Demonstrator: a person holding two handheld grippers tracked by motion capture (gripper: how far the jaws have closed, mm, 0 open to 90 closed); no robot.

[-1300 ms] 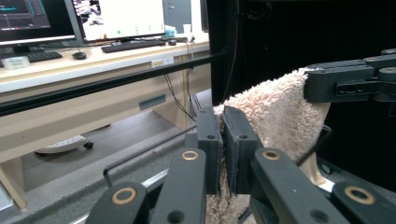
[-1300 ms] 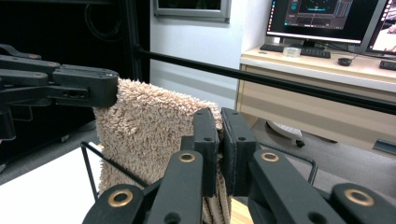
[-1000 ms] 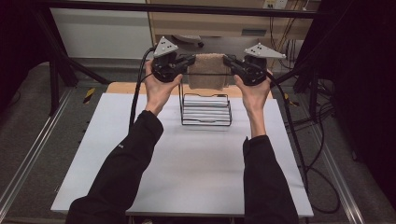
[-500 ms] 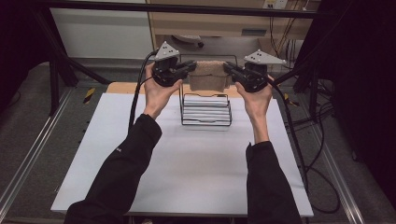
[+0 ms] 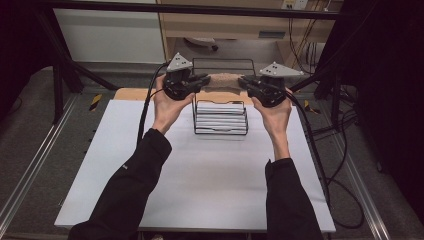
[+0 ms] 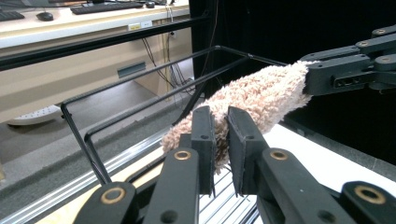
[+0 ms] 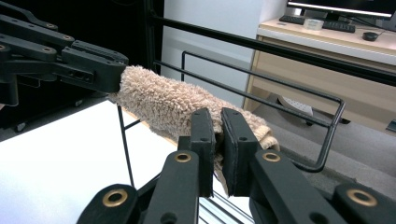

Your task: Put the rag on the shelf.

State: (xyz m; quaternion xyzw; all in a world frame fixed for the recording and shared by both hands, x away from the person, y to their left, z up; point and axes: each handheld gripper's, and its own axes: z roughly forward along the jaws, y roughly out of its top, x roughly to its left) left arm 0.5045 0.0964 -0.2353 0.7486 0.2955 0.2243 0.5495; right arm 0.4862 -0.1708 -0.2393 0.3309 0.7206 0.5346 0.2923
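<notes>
The towel (image 5: 223,80) hangs stretched between the two tools, right above the top rails of the wire rack (image 5: 220,116), which is our landmark at the far middle of the white surface (image 5: 210,175). The left tool (image 5: 200,81) is off the rack's left top corner, its jaws around the towel's left end; they have just been easing open, with the pile between them and the pads close on it. The right tool (image 5: 246,83) is off the rack's right top corner, jaws pressed together on the towel's other end. In the left tool's view the towel (image 6: 261,95) runs from its jaws (image 6: 221,140) up to the far tool. In the right tool's view the towel (image 7: 173,100) bulges past the jaws (image 7: 218,140), a folded edge peeking out. Whether the towel touches the rack's rails is hard to make out. The rack's lower shelf is partly hidden behind its front wires.
</notes>
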